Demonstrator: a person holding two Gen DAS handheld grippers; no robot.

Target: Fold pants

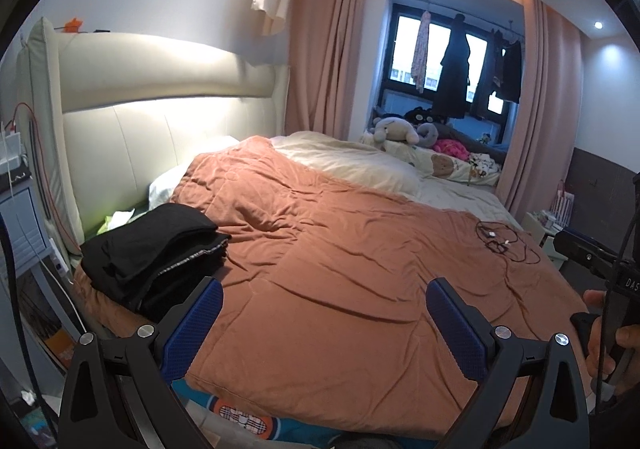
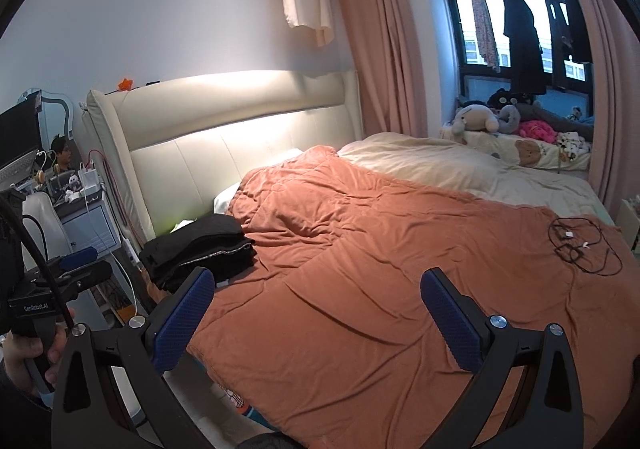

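1. Pants [image 1: 154, 249]: a black folded stack lies on the bed near its headboard end, at about 9 o'clock in the left wrist view and likewise at 9 o'clock in the right wrist view [image 2: 200, 249]. A pale stitched edge shows along one fold.
2. Bed [image 1: 472, 197]: it fills the middle of both views, with a cream padded headboard [image 1: 168, 89] at 10 o'clock.
3. Orange quilt [image 1: 340, 289]: spread and wrinkled over most of the bed, with the pants resting on its near left corner.
4. Pink curtains [image 1: 320, 49]: they hang at 12 o'clock and frame a window where dark clothes hang.
5. Left claw [image 1: 324, 305]: held above the quilt's near edge, its blue pads [image 1: 200, 329] spread wide apart and holding nothing. Its left pad lies just beside the pants in the picture.
6. Right claw [image 2: 316, 297]: also above the quilt, pads spread wide, empty.
7. Black cable [image 1: 504, 243]: tangled on the quilt at 3 o'clock, well apart from the pants.
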